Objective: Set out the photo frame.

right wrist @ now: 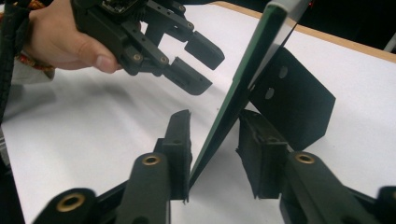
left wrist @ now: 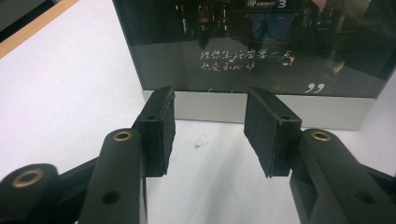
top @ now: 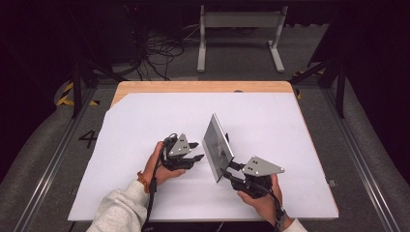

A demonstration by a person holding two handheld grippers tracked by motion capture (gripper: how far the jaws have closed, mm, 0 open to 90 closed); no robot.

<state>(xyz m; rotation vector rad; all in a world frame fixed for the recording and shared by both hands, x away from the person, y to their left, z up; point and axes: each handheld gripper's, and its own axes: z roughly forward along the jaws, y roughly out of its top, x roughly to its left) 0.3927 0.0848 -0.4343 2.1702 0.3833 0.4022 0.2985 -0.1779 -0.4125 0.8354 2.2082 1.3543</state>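
Glass frame upright on the white sheet, between two grippers.
The frame [top: 218, 146] stands near the sheet's [top: 145, 116] middle; right gripper [right wrist: 212, 151] straddles its edge, pads apparently loose, while left gripper [top: 197, 151] gapes empty just beside it.

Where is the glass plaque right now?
In the high view the plaque stands tilted on the white sheet, near the table's middle, between the left gripper and right gripper.
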